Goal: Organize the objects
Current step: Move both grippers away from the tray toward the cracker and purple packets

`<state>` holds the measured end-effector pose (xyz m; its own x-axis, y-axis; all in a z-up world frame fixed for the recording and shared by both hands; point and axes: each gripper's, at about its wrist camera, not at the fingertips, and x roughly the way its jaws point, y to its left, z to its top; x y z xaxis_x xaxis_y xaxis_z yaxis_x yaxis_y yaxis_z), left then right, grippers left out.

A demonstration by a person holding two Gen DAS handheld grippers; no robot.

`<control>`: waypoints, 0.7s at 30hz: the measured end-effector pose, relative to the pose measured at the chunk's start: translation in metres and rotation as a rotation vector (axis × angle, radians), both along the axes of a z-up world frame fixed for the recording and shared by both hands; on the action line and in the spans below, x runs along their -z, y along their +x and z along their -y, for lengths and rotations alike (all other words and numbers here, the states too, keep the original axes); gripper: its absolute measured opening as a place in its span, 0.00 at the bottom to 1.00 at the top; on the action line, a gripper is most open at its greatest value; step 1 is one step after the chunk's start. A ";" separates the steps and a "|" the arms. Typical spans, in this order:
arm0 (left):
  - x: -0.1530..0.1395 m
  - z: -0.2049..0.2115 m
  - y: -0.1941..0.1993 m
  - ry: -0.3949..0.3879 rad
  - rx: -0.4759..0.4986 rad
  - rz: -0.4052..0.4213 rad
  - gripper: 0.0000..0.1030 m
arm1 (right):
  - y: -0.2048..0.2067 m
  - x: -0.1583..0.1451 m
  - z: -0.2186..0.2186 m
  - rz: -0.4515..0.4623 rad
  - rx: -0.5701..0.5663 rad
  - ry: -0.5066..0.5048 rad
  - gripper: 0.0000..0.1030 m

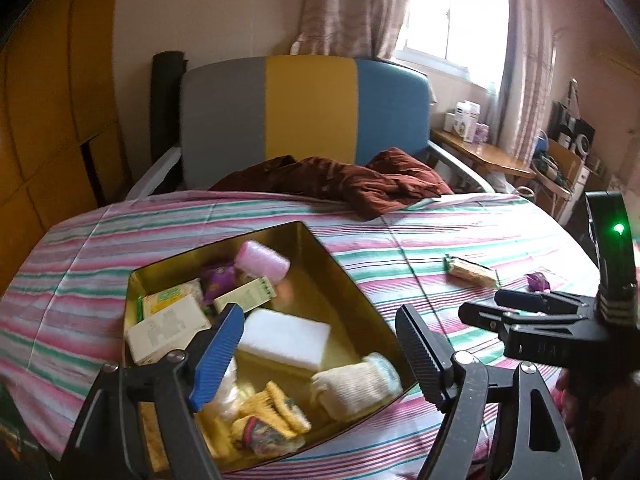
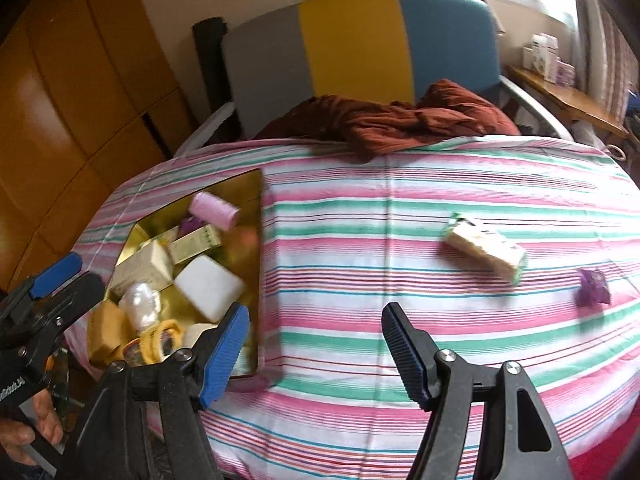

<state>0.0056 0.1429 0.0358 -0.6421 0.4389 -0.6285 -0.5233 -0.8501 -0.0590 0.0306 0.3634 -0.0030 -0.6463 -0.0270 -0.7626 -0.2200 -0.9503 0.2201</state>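
— Two grippers, both empty. Left gripper (image 1: 320,344) over the gold tin (image 1: 344,276), fingers wide apart. Right gripper (image 2: 312,352) over the striped sheet (image 2: 360,280), fingers spread as well, nothing between.

— Biggest first?

— Striped sheet across the bed, brown blanket (image 1: 352,180) bunched at the far edge, grey-yellow-blue headboard (image 1: 308,108) behind. Then the tin at the left of the sheet, long axis running from near edge toward headboard.

— Inside?

— White block (image 1: 286,338), flat, long side across the tin. Cream box (image 1: 168,332) beside it at left. Rolled white sock (image 1: 356,388) at the near right corner. Pink spool (image 1: 262,266) lying on its side at the far end, axis crosswise. Yellow crochet piece (image 1: 276,412) near the front. Purple packet (image 1: 218,280) next to the spool.

— Outside the tin?

— Two loose on the sheet, well right of the tin. Long cream packet (image 2: 486,250), flat, long axis diagonal, far end up-left, near end down-right toward the small purple wrapper (image 2: 595,293). Near each other, not touching.

— Blur?

— Some; print unreadable.
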 end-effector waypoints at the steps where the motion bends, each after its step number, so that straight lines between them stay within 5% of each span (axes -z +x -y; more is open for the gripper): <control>1: -0.001 -0.005 0.000 -0.002 0.011 -0.001 0.78 | 0.002 -0.001 -0.006 0.002 0.017 0.005 0.68; 21: 0.001 -0.100 0.015 -0.055 0.210 0.022 0.81 | 0.054 -0.008 -0.151 0.049 0.382 -0.020 0.68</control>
<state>0.0201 0.2434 0.0352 -0.5257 0.5261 -0.6684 -0.6884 -0.7247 -0.0289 0.0842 0.5146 0.0046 -0.5755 0.1938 -0.7945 -0.5684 -0.7933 0.2183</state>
